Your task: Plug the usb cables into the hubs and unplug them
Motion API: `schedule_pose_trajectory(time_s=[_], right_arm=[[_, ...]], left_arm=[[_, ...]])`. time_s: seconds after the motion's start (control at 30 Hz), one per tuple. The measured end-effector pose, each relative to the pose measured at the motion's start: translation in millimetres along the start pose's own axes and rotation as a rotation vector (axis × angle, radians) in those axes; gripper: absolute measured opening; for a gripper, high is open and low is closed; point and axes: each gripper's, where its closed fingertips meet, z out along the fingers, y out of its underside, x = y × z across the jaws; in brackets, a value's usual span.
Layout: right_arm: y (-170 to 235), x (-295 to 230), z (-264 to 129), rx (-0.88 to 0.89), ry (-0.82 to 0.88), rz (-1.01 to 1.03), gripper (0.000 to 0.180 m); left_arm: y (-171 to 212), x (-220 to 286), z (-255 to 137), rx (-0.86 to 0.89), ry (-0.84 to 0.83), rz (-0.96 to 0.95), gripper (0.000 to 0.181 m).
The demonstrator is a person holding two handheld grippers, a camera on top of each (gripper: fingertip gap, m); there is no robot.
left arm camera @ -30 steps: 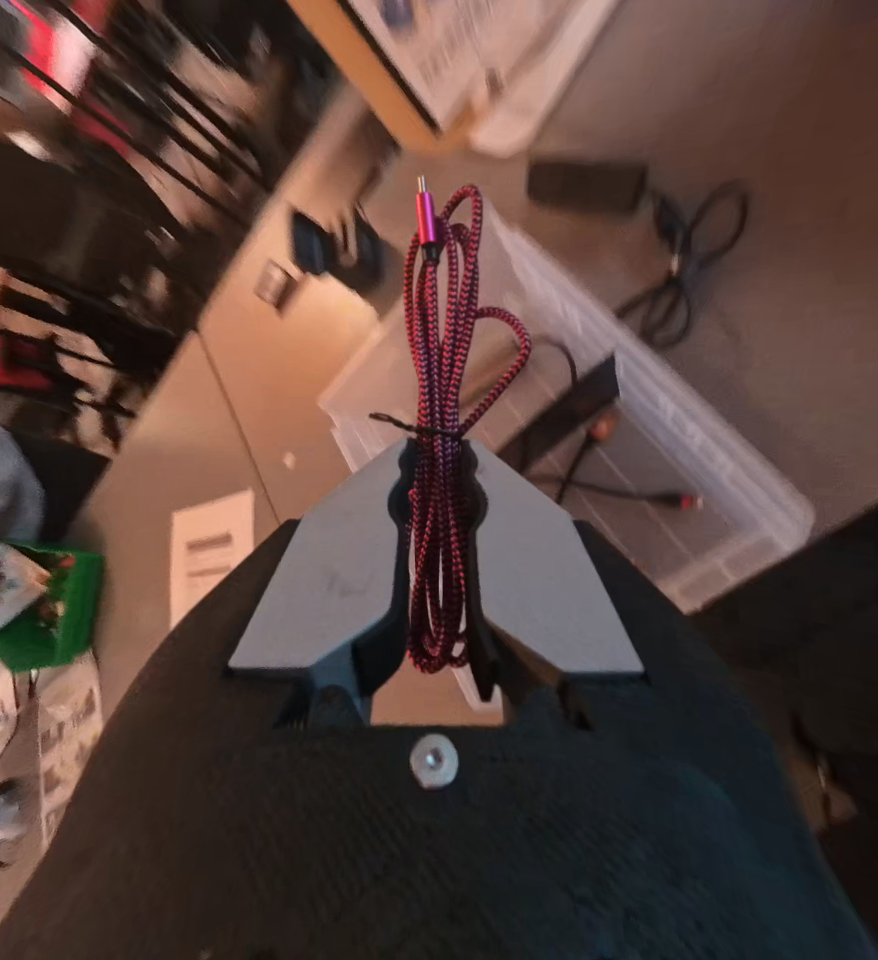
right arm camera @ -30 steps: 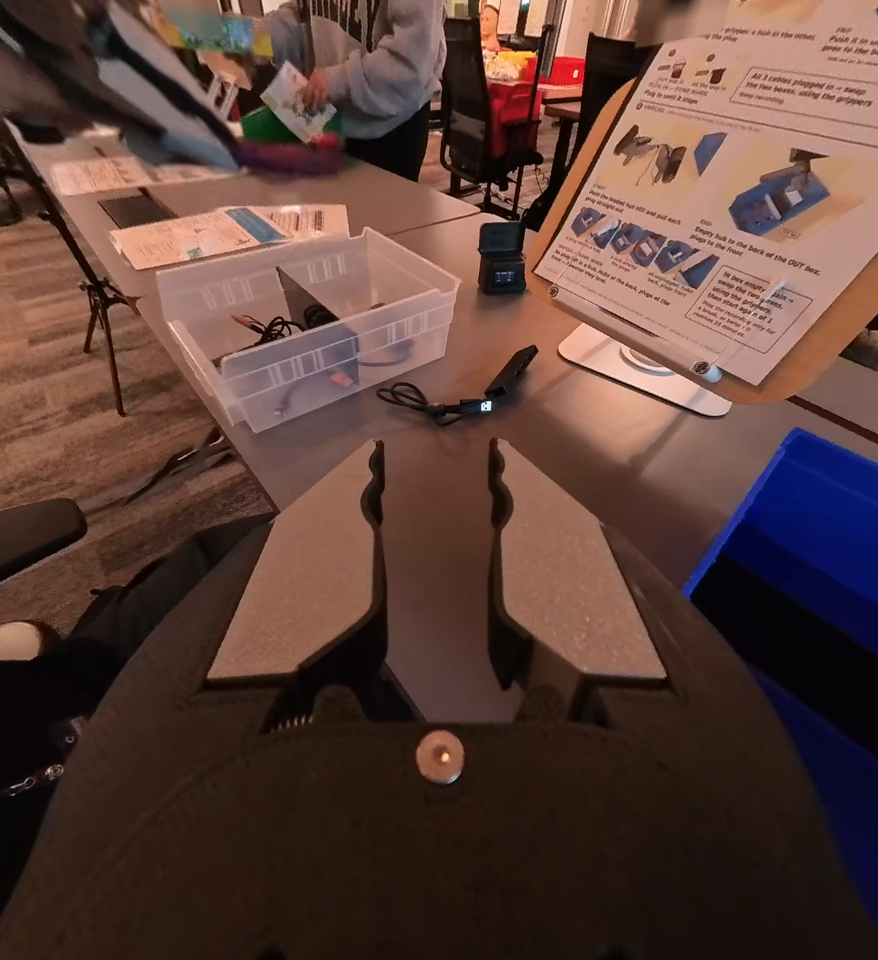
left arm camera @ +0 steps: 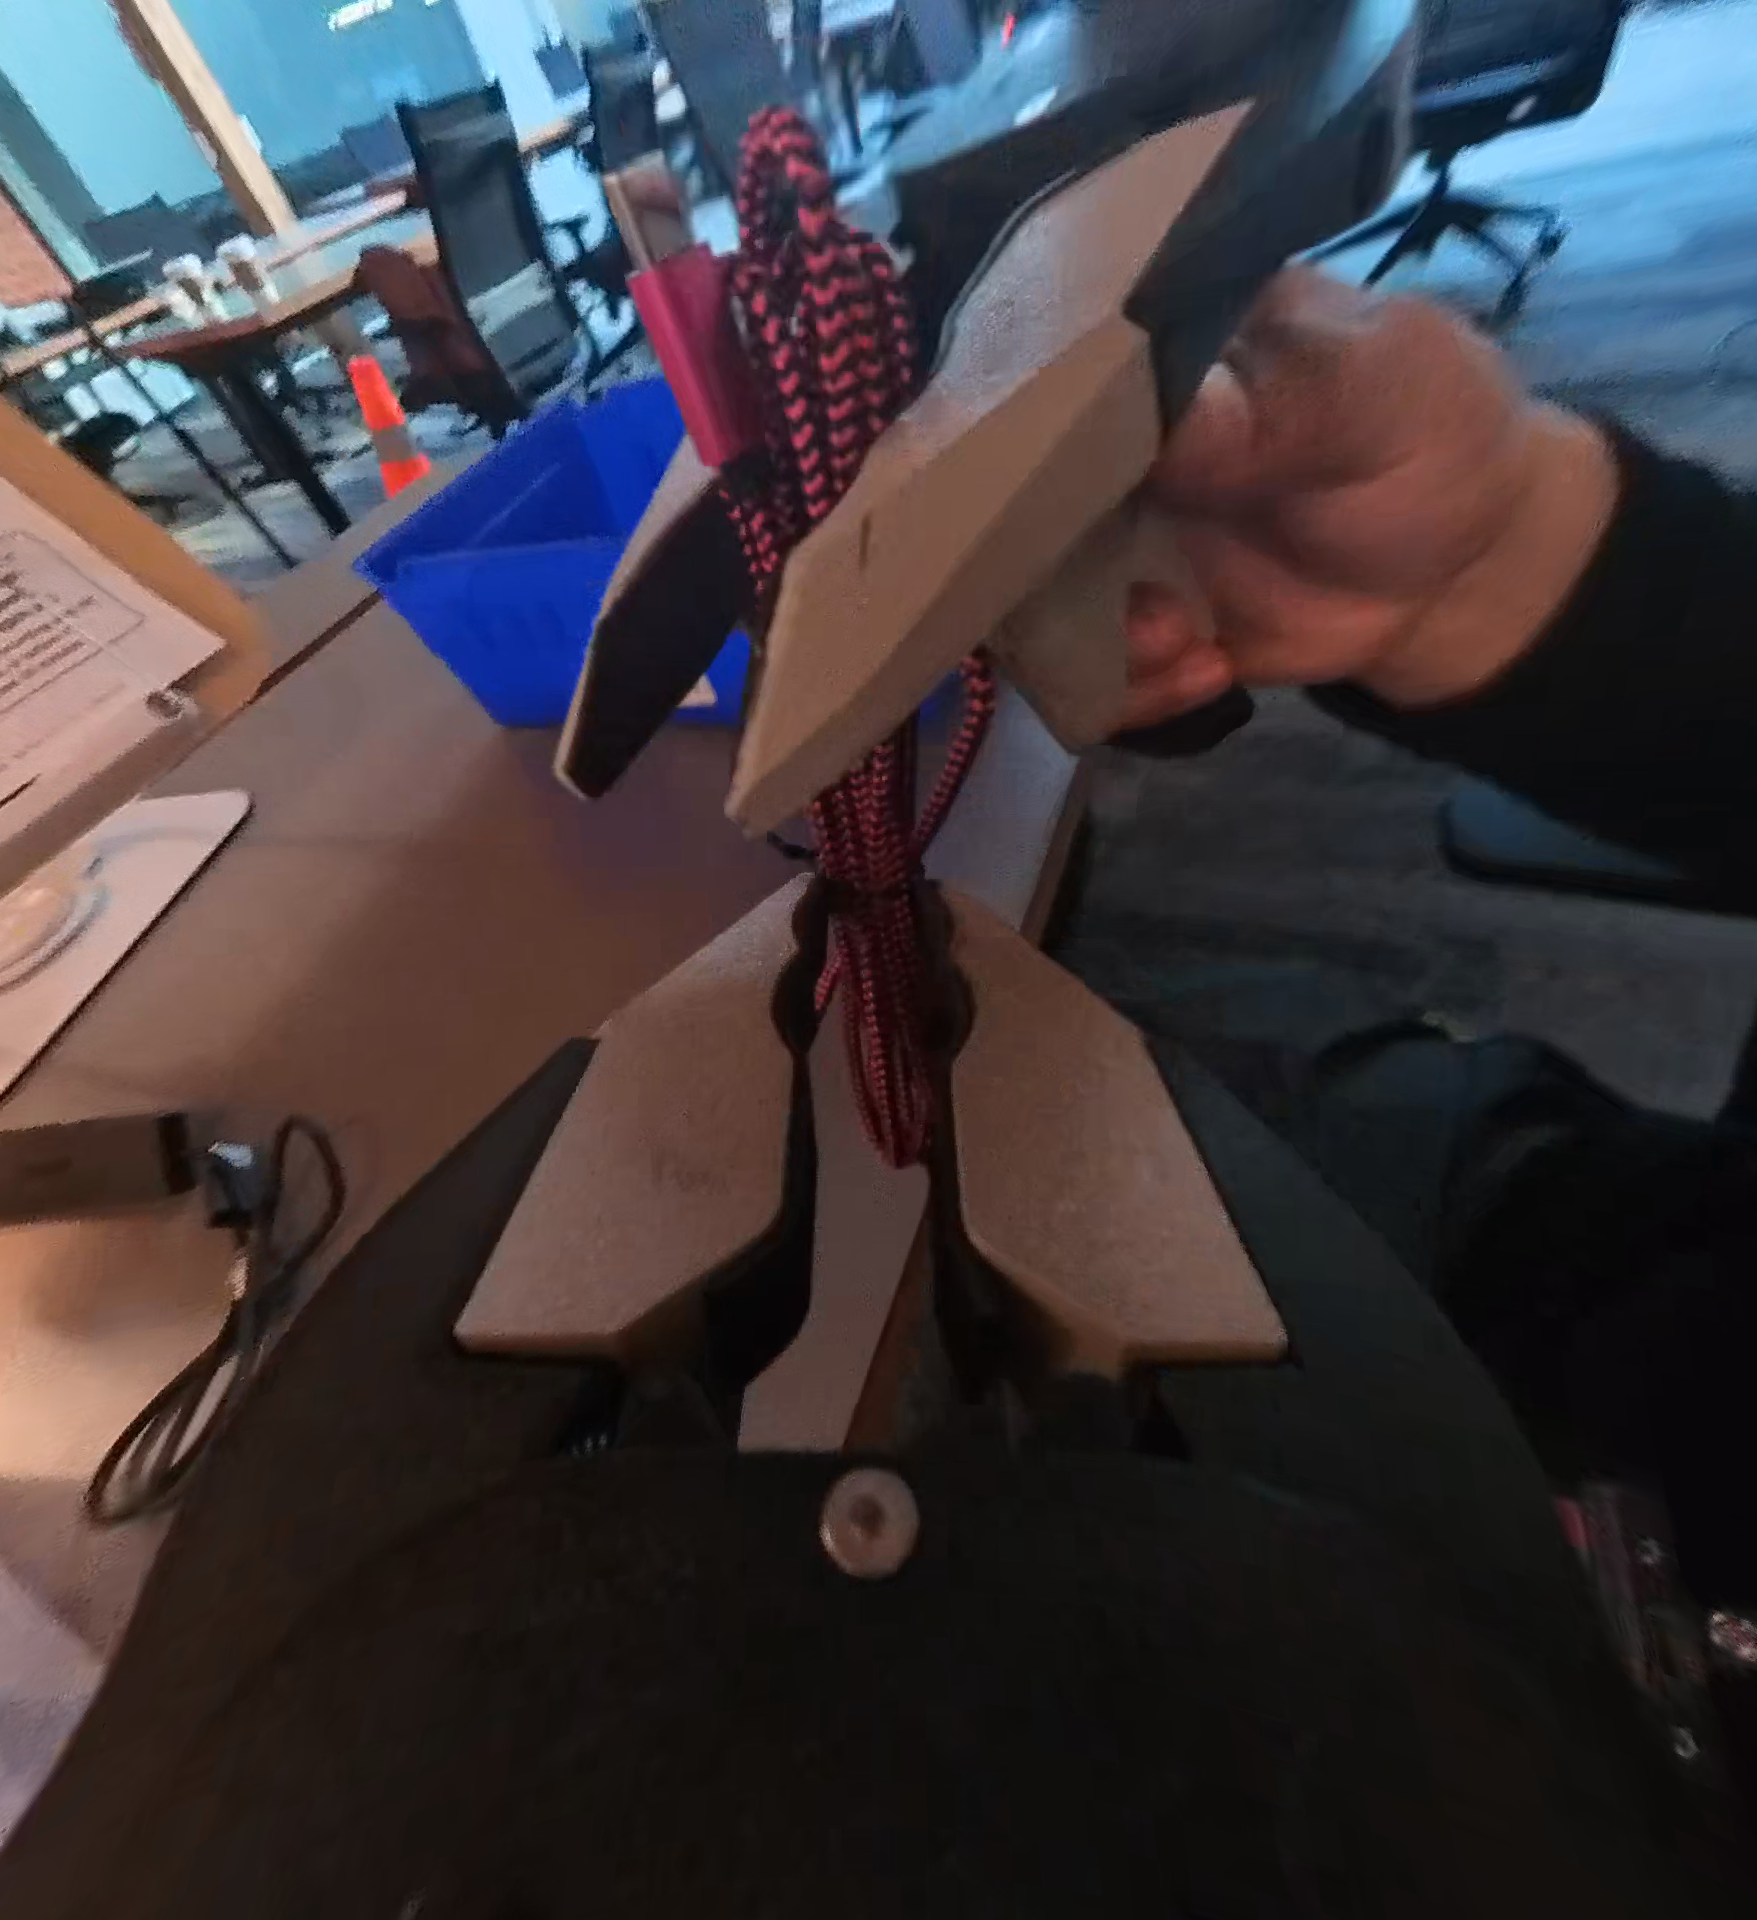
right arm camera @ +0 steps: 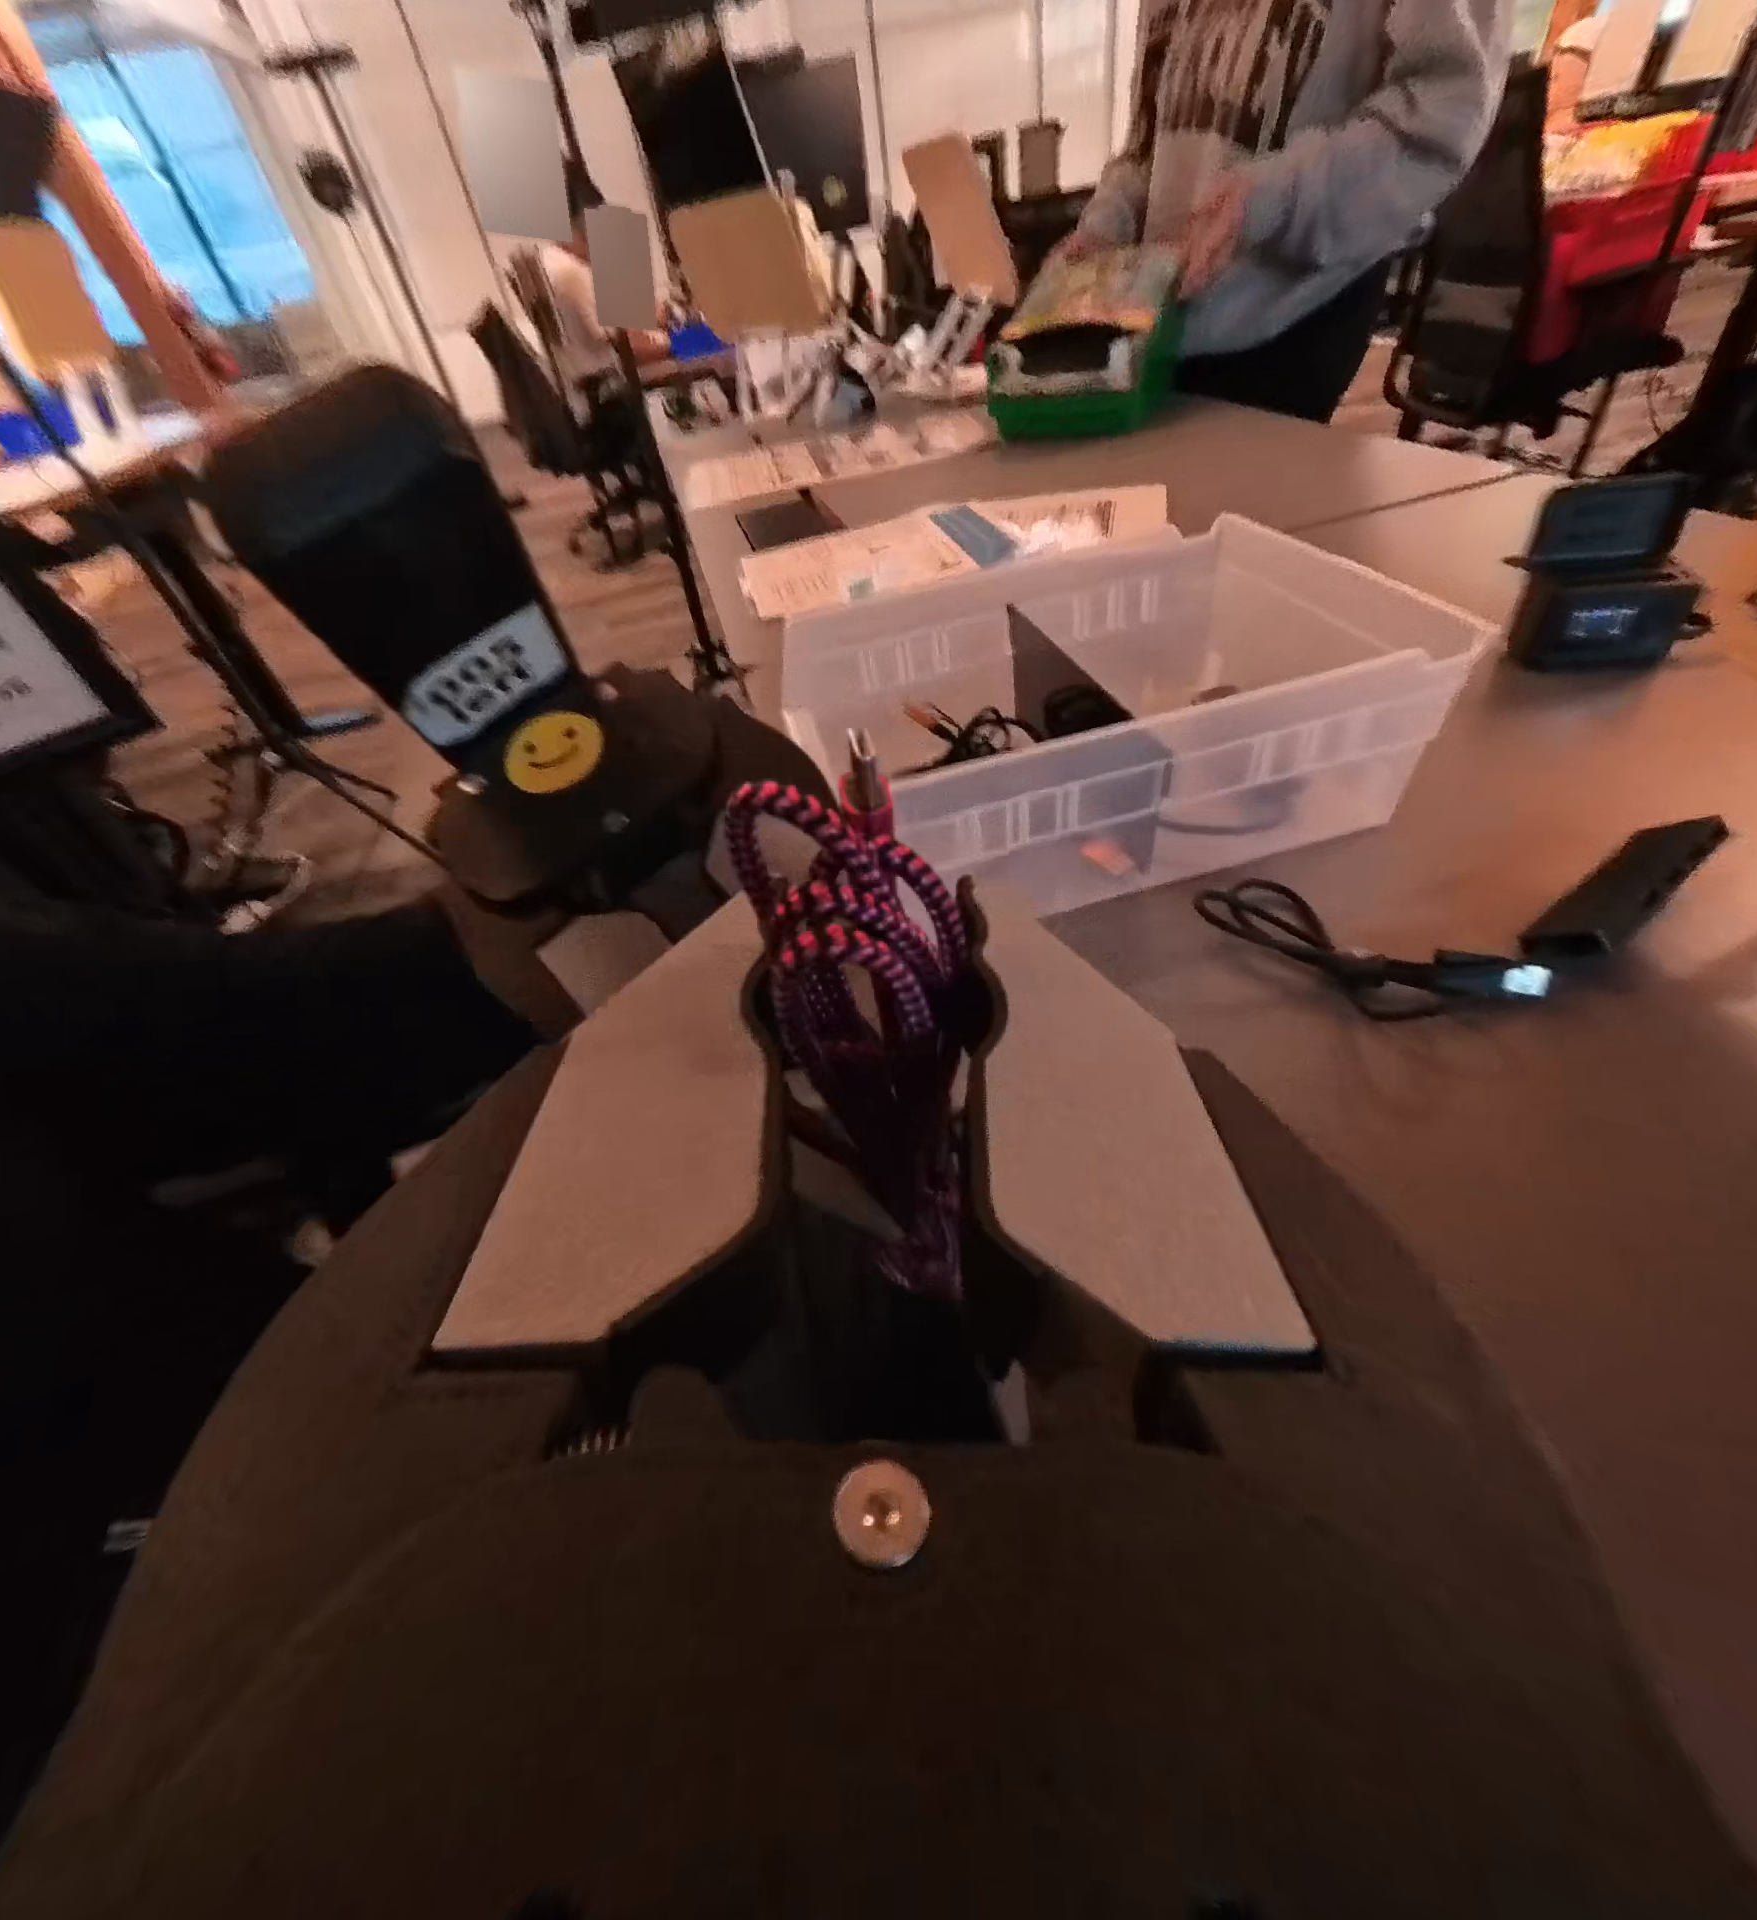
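Note:
A red-and-black braided USB cable (left arm camera: 822, 343), tied in a bundle, sticks up with its pink plug (left arm camera: 692, 353) on top. My left gripper (left arm camera: 874, 914) is shut on the lower part of the bundle. My right gripper (left arm camera: 666, 795), held by a hand, reaches in from the upper right with its jaws on either side of the bundle higher up. In the right wrist view the bundle (right arm camera: 853, 914) sits between the fingers of my right gripper (right arm camera: 874, 935), whose gap looks unchanged. A black hub (right arm camera: 1622, 883) with a black cable (right arm camera: 1373, 956) lies on the table.
A clear divided bin (right arm camera: 1269, 727) holding cables stands on the table behind the hub. A blue bin (left arm camera: 500, 582) is at the far table edge. An instruction board's stand (left arm camera: 74, 883) is at the left, a small black case (right arm camera: 1601, 592) at the back. A person stands behind. The tips of one gripper are about 7 cm away from the tips of the other.
My left gripper has swung the bundle away from the clear bin towards the right gripper. My right gripper has moved in so that its fingers are around the bundle.

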Motion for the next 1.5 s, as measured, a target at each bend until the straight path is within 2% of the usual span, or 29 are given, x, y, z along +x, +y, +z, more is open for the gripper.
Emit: schedule_pose_trajectory(time_s=[0.17, 0.27, 0.37, 0.57, 0.77, 0.87, 0.9, 0.93, 0.97, 1.07, 1.17, 1.27, 1.33, 1.5], right_arm=[[3, 19, -7, -0.066, 0.195, -0.148, 0.022], [-3, 24, -18, -0.073, 0.286, -0.217, 0.021], [-8, 16, -23, -0.053, 0.262, -0.219, 0.022], [-13, 5, -25, -0.033, 0.229, -0.221, 0.022], [-46, -45, -30, 0.186, 0.019, -0.24, 0.021], [-61, -62, -39, 0.296, -0.068, -0.219, 0.021], [-63, -66, -41, 0.316, -0.091, -0.21, 0.021], [-64, -67, -43, 0.321, -0.108, -0.202, 0.021], [-63, -67, -43, 0.315, -0.113, -0.196, 0.021], [-56, -56, -37, 0.266, -0.071, -0.192, 0.021], [-46, -56, -29, 0.209, -0.098, -0.174, 0.021], [-39, -52, -21, 0.176, -0.099, -0.155, 0.021], [-35, -50, -17, 0.168, -0.111, -0.128, 0.021], [-34, -50, -14, 0.175, -0.162, -0.05, 0.02]], left_arm=[[17, -10, -8, -0.092, 0.005, -0.051, 0.02], [30, -31, -18, -0.157, -0.073, -0.046, 0.024], [31, -42, -29, -0.174, -0.106, -0.059, 0.024], [13, -45, -41, -0.092, -0.119, -0.115, 0.027], [16, -5, -19, -0.086, 0.083, -0.145, 0.053], [10, 23, -13, -0.044, 0.249, -0.182, 0.05], [9, 25, -12, -0.037, 0.257, -0.175, 0.036], [9, 25, -11, -0.033, 0.243, -0.15, 0.011], [7, 25, -11, -0.017, 0.238, -0.122, 0.0], [-6, 21, -15, 0.033, 0.201, -0.09, 0.0], [-2, 6, -23, -0.013, 0.11, -0.068, 0.0], [1, 1, -33, -0.042, 0.104, -0.087, 0.0], [-2, -8, -38, -0.034, 0.068, -0.092, 0.023], [-19, -16, -51, 0.061, 0.048, -0.142, 0.027]])
